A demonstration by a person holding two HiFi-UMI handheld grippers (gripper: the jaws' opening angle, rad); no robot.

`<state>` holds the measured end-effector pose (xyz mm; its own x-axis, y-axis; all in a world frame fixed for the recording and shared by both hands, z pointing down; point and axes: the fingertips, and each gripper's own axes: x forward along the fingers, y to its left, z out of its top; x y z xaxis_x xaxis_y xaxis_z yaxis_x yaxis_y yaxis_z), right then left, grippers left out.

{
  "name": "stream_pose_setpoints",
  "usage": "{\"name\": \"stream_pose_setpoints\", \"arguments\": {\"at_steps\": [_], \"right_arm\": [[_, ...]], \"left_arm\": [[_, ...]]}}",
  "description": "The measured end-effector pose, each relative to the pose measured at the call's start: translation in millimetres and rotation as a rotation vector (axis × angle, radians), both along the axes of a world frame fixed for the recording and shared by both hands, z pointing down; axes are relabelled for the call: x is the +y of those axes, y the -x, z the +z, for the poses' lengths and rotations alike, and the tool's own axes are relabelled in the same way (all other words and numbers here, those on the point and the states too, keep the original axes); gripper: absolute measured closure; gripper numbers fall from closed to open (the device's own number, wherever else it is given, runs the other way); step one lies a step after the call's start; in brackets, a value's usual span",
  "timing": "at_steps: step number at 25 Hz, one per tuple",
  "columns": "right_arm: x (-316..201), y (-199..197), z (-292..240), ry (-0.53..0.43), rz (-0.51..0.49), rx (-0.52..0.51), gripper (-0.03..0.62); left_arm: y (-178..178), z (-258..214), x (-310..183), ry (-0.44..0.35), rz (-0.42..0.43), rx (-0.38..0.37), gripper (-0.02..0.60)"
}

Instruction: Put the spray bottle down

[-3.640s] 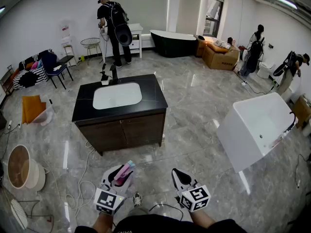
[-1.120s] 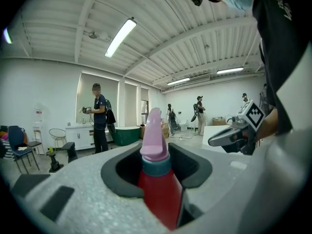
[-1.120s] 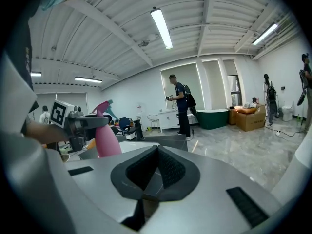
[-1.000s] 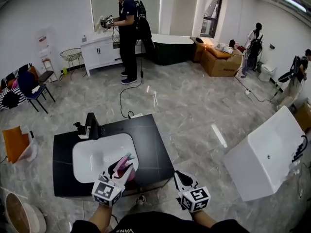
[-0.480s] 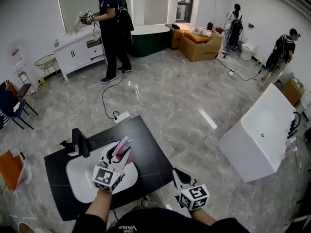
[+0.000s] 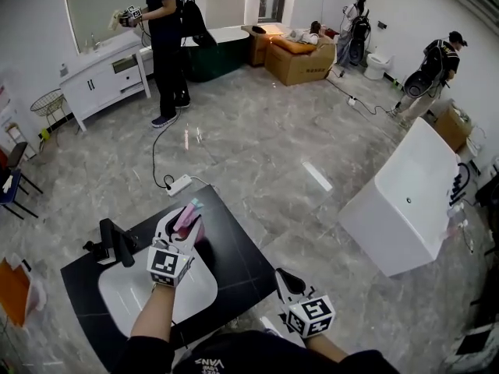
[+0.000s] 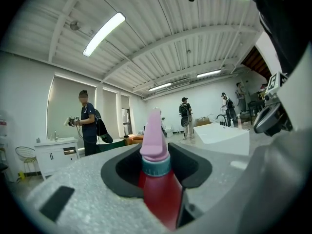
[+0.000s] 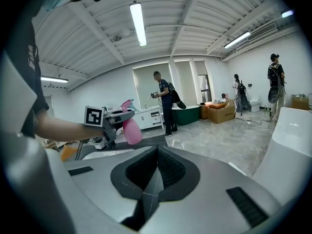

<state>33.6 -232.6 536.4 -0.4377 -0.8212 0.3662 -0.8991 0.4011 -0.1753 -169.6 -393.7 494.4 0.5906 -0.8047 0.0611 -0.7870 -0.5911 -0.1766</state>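
Observation:
A pink spray bottle [image 6: 187, 219] with a teal collar and pink nozzle stands upright in my left gripper [image 6: 180, 226], which is shut on its body. In the left gripper view the bottle [image 7: 157, 182] fills the gap between the jaws. The bottle hangs over the black vanity counter [image 6: 234, 248], just beyond the white sink basin [image 6: 160, 294]. The right gripper view shows the bottle [image 8: 130, 129] held above the counter at the left. My right gripper [image 6: 287, 279] is shut and empty, low near my body, right of the counter's near corner.
A black faucet [image 6: 117, 242] stands at the sink's left edge. A white bathtub [image 6: 405, 205] sits on the floor to the right. A power strip [image 6: 178, 184] with a cable lies beyond the counter. A person [image 6: 165, 41] stands by a white cabinet [image 6: 101, 72]; others are at the back right.
My left gripper has carried the bottle forward, from over the basin to over the counter's far side. The vanity has come closer beneath me. The right gripper has barely shifted.

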Motion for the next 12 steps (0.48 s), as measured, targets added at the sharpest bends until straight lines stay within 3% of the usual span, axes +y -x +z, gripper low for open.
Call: {"name": "stream_pose_setpoints", "arguments": {"at_steps": [8, 12], "right_arm": [[-3, 1, 11, 0.031, 0.043, 0.021, 0.594], [-4, -5, 13, 0.045, 0.067, 0.03, 0.594]], "left_arm": [[8, 38, -58, 0.069, -0.026, 0.043, 0.419], [9, 61, -80, 0.082, -0.039, 0.016, 0.419]]}}
